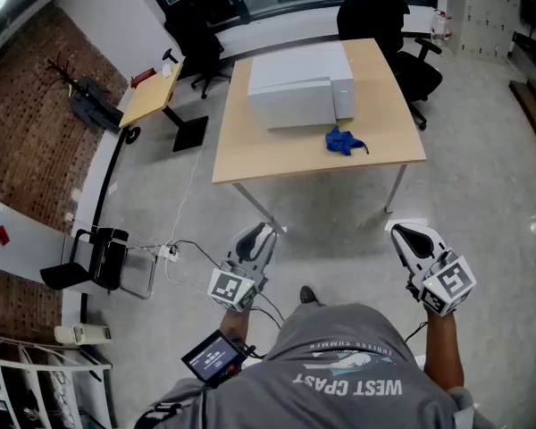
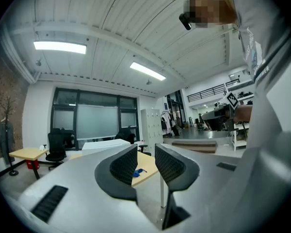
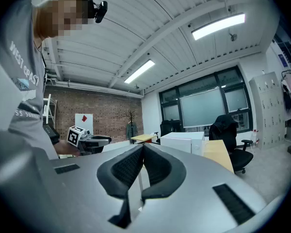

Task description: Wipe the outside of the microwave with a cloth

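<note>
A white microwave (image 1: 302, 89) stands on a light wooden table (image 1: 277, 155), well ahead of me. A crumpled blue cloth (image 1: 344, 140) lies on the table just in front of the microwave's right end. My left gripper (image 1: 261, 231) is held level over the floor short of the table, jaws open with nothing between them; the cloth (image 2: 139, 171) shows far off through the gap of the left gripper (image 2: 146, 164). My right gripper (image 1: 402, 232) is also over the floor, shut and empty. In the right gripper view the right gripper (image 3: 142, 166) points toward the microwave (image 3: 182, 142).
Black office chairs (image 1: 384, 25) stand behind the table. A small yellow desk (image 1: 152, 92) is at the left, and a black chair (image 1: 98, 259) with cables on the floor sits nearer me. A brick wall (image 1: 22, 132) runs along the left.
</note>
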